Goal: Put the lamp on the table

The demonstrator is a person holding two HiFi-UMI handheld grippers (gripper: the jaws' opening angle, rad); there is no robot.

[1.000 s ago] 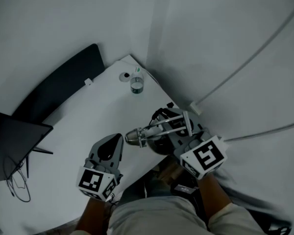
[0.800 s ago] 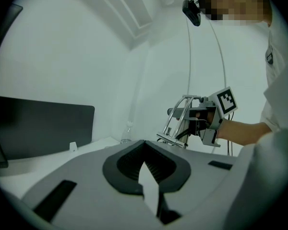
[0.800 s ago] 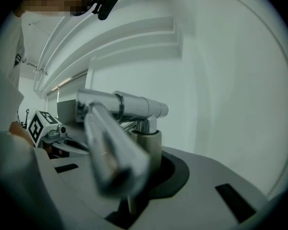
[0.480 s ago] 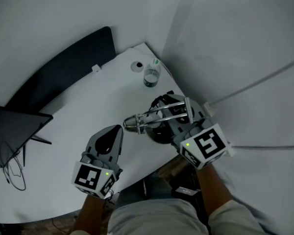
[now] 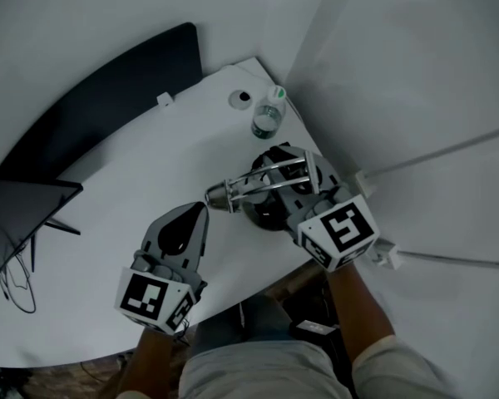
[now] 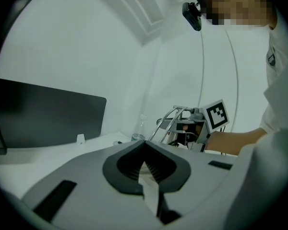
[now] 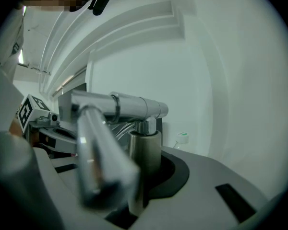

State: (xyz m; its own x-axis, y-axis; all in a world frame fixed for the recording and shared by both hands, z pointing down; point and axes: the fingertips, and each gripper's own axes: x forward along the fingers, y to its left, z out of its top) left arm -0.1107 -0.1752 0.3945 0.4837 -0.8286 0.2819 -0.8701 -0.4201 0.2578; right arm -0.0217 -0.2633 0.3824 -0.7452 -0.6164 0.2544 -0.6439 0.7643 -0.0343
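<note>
A silver lamp with thin metal arms (image 5: 262,177) and a dark round base (image 5: 266,212) hangs over the white table (image 5: 141,165) near its right edge; I cannot tell whether the base rests on it. My right gripper (image 5: 298,188) is shut on the lamp's upright post (image 7: 144,159), and the lamp's head (image 5: 219,196) points left. My left gripper (image 5: 193,219) is shut and holds nothing, just left of the lamp's head. In the left gripper view the lamp (image 6: 175,119) stands beyond the closed jaws.
A water bottle (image 5: 268,116) and a small round cap (image 5: 243,98) stand at the table's far corner. A dark screen (image 5: 108,90) lines the far edge, another dark screen (image 5: 21,210) and loose cables (image 5: 8,277) sit at the left. White walls close in on the right.
The right gripper and the lamp have shifted a little farther in over the table, toward the bottle. The left gripper has stayed shut and nearly still.
</note>
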